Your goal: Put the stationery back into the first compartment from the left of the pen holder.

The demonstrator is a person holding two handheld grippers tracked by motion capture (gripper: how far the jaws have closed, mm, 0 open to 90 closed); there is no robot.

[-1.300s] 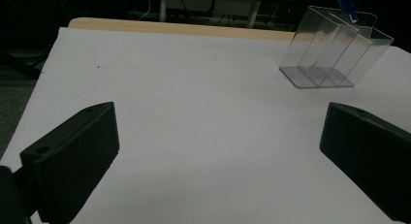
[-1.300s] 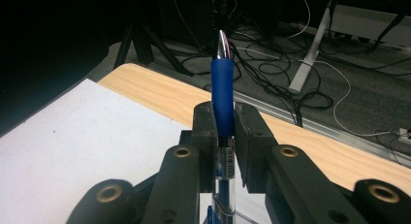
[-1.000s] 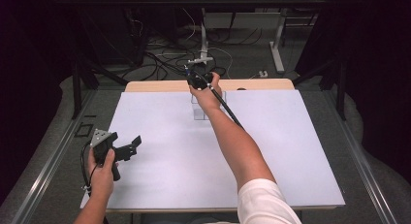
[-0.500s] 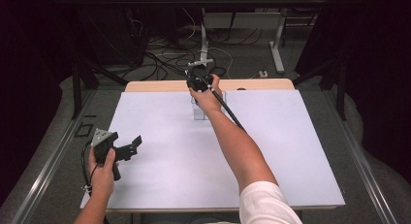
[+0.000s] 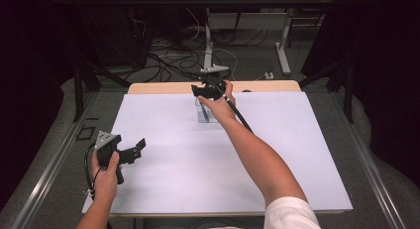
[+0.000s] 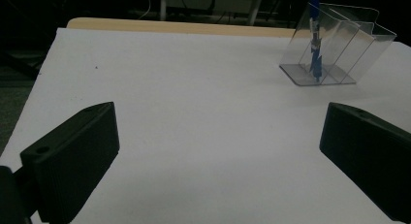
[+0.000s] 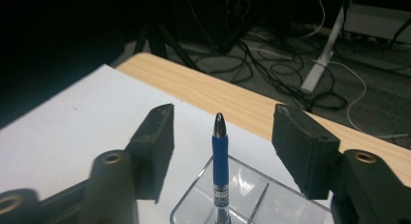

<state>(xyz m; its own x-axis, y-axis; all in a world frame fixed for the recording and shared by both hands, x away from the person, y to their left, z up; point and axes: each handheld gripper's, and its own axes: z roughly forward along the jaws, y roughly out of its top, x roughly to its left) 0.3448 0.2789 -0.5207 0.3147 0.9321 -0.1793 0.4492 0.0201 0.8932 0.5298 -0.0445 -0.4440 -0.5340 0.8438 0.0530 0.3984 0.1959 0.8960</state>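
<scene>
In the right gripper view we see the right gripper's (image 7: 220, 136) two matte black, ribbed, block-shaped jaws standing apart, having just been opening; a blue pen (image 7: 220, 153) rises between them, touching neither pad. The pen has a rubbery blue grip, a rounded metal tip pointing up and a clear barrel with printed lettering lower down. It stands almost upright in a clear acrylic pen holder (image 7: 252, 197) with thin divider walls, low in the middle of that frame.

In the high view the right gripper (image 5: 204, 96) sits in the upper middle of the frame, above the holder (image 5: 210, 118), at the far edge of the smooth white sheet (image 5: 198, 174) that covers the pale wood worktop (image 5: 163, 87).

The left gripper (image 5: 140, 145), at the lower left of the high view, has its jaws spread wide with nothing between them; its own view shows the pen (image 6: 314, 40) and holder (image 6: 349, 49) at the upper right.
</scene>
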